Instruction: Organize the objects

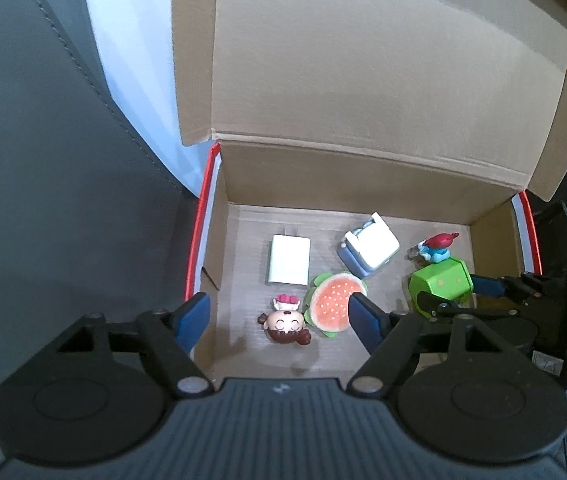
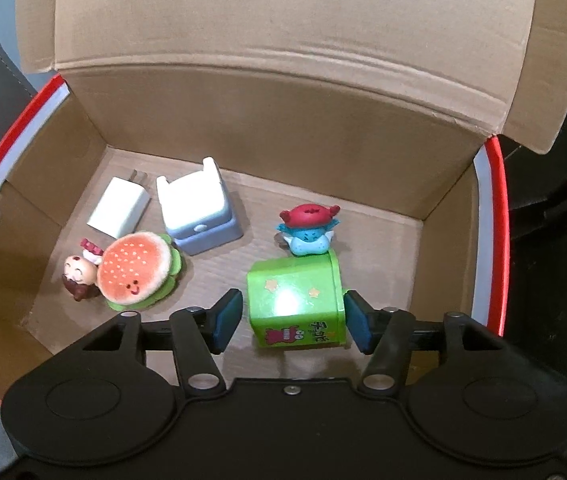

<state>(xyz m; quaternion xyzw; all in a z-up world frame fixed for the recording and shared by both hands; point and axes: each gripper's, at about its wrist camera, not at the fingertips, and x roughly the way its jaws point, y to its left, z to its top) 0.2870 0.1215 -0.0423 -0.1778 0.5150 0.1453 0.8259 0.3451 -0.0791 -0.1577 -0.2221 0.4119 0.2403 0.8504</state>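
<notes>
An open cardboard box [image 2: 283,120] holds all the objects. A green tin [image 2: 295,300] lies on its side on the box floor, between the blue pads of my right gripper [image 2: 293,300]. The pads stand just off its sides, so the gripper is open. A small blue figure with a red crab hat [image 2: 309,228] sits right behind the tin. My left gripper [image 1: 278,304] hangs open above the box's left half, with nothing between its fingers. Below it lie a burger plush [image 1: 333,304] and a girl figurine [image 1: 285,326], touching each other.
A white charger [image 1: 288,260] and a white and blue-grey cube case [image 1: 367,250] lie toward the back of the box floor. The box lid [image 1: 383,60] stands up behind. A grey stitched surface [image 1: 43,160] lies to the left of the box.
</notes>
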